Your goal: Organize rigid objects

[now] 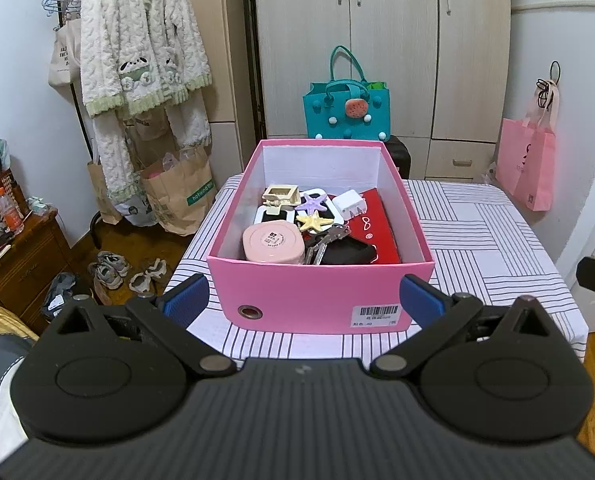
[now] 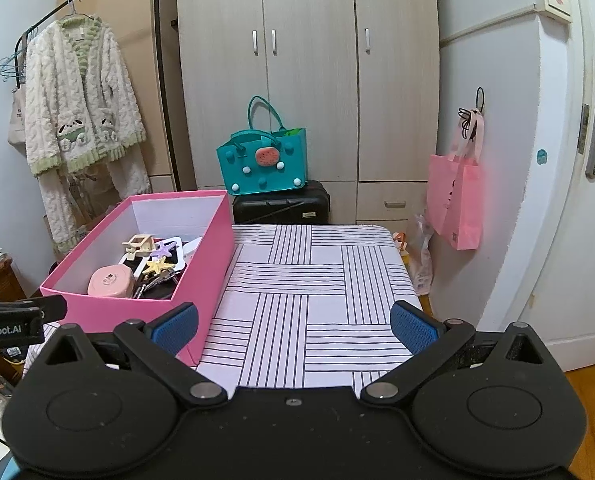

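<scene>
A pink box (image 1: 297,292) stands on the striped table (image 1: 477,240). Inside lie a round pink case (image 1: 272,243), a yellow starfish (image 1: 315,221), a purple starfish (image 1: 312,202), a cream clip (image 1: 281,196), a white charger (image 1: 349,204), a red box (image 1: 373,228), keys (image 1: 323,240) and a black pouch (image 1: 347,256). My left gripper (image 1: 303,300) is open, its fingers either side of the box's near wall, holding nothing. In the right wrist view the pink box (image 2: 201,280) sits at left. My right gripper (image 2: 295,326) is open over the bare striped cloth (image 2: 317,280).
A teal bag (image 2: 263,164) sits on a black case (image 2: 281,202) in front of the wardrobe (image 2: 309,72). A pink bag (image 2: 455,196) hangs at right near a door (image 2: 585,200). A robe on a rack (image 1: 137,60), paper bags and shoes (image 1: 125,272) stand left of the table.
</scene>
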`<state>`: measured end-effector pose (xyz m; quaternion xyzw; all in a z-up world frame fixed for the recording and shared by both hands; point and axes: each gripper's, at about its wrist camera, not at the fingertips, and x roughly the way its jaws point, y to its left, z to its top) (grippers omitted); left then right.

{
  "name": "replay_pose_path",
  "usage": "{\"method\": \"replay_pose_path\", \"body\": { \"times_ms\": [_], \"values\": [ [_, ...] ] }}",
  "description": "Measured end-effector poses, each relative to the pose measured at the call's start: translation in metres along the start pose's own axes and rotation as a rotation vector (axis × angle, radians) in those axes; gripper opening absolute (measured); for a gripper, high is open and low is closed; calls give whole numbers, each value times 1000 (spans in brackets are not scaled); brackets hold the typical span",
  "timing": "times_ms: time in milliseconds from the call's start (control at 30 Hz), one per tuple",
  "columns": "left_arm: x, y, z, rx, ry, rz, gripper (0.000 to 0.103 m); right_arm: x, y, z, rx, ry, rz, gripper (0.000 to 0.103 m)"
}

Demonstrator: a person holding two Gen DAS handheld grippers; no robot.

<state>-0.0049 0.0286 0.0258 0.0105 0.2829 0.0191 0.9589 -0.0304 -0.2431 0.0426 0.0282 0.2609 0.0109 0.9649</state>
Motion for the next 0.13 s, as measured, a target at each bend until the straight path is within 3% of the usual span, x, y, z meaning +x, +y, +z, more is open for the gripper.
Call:
{"method": "replay_pose_path", "body": {
  "times_ms": [133],
  "values": [
    [0,0,0,0,-1,-1,103,-1,1,-1,0,-1,-6,103]
  ]
}}
